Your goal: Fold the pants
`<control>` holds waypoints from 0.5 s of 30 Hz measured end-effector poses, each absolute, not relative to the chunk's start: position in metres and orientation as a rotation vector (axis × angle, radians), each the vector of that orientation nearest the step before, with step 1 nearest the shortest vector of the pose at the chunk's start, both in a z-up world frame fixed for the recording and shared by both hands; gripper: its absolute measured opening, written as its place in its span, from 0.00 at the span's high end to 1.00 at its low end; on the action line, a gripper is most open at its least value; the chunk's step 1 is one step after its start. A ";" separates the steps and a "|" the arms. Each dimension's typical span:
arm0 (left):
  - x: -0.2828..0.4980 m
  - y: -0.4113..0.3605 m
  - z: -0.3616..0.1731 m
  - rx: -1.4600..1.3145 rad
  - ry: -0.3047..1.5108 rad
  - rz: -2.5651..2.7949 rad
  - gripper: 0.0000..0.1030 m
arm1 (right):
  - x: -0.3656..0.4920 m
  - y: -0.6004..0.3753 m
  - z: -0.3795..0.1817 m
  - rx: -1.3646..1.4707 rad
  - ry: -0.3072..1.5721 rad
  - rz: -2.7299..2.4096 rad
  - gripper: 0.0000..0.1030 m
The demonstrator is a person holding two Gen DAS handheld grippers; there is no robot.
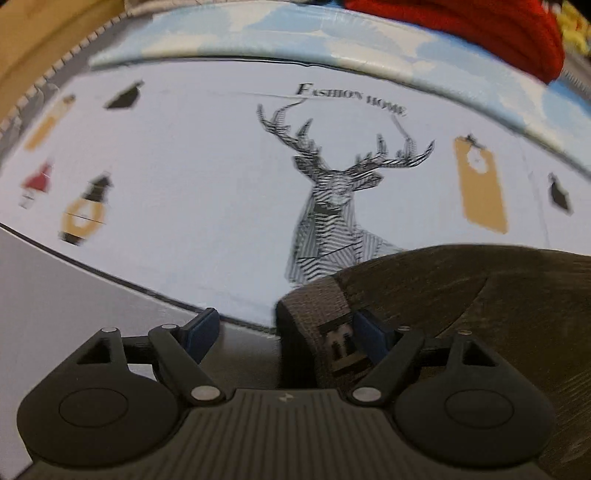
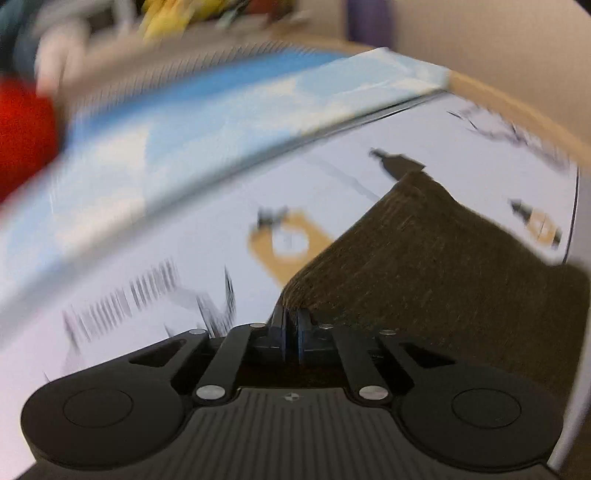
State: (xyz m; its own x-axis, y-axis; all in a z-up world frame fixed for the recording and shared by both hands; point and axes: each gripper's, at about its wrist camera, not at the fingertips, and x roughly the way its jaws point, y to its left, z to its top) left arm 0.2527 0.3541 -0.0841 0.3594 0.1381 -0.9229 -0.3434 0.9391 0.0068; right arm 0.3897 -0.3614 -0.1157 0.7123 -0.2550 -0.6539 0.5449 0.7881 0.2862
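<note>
**Now gripping: one corner pinched, the other side not yet taken**

Right gripper (image 2: 291, 328) has its blue pads pressed together on a peaked corner of the dark brown pants (image 2: 443, 280); the cloth rises from the jaws in a ridge. Right view is smeared, so finer detail there is unreadable.

Left gripper (image 1: 284, 332) stands wide apart, holding nothing. A waistband end with a belt loop (image 1: 314, 317) sits between its fingers; the right-hand pad (image 1: 373, 332) lies against or just over the fabric, contact unclear.

Pants lie on a pale printed sheet (image 1: 184, 184) bearing a line-drawn deer head (image 1: 332, 192) and small bottle motifs, bordered by a sky-blue cloud-print strip (image 1: 258, 33). Red knit item (image 1: 480, 29) beyond that strip.

Fabric: coarse, matte weave, thick enough to hold a crease; waistband doubled and stiff, edge rounded.

Judgement: step in hand is securing the second grip. Best to seat the waistband deep between the left pads, catching all layers, before closing; keep both grips level so the fold line runs straight.
</note>
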 end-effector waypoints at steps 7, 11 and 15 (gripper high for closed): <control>0.256 0.343 -0.085 -0.180 1.126 0.234 0.44 | 0.373 -0.402 -0.105 0.624 0.590 -0.462 0.79; 0.259 0.349 -0.088 -0.244 1.133 0.245 0.29 | 0.356 -0.408 -0.093 0.629 0.622 -0.476 0.79; 0.256 0.343 -0.096 -0.209 1.138 0.203 0.38 | 0.328 -0.400 -0.053 0.607 0.567 -0.405 0.76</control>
State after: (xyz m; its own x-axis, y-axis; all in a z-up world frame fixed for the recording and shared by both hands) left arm 0.2556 0.3429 -0.0959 0.4053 0.0532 -0.9126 -0.2654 0.9622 -0.0618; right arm 0.3285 -0.4003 -0.0531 0.7741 -0.1892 -0.6041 0.5097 0.7522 0.4177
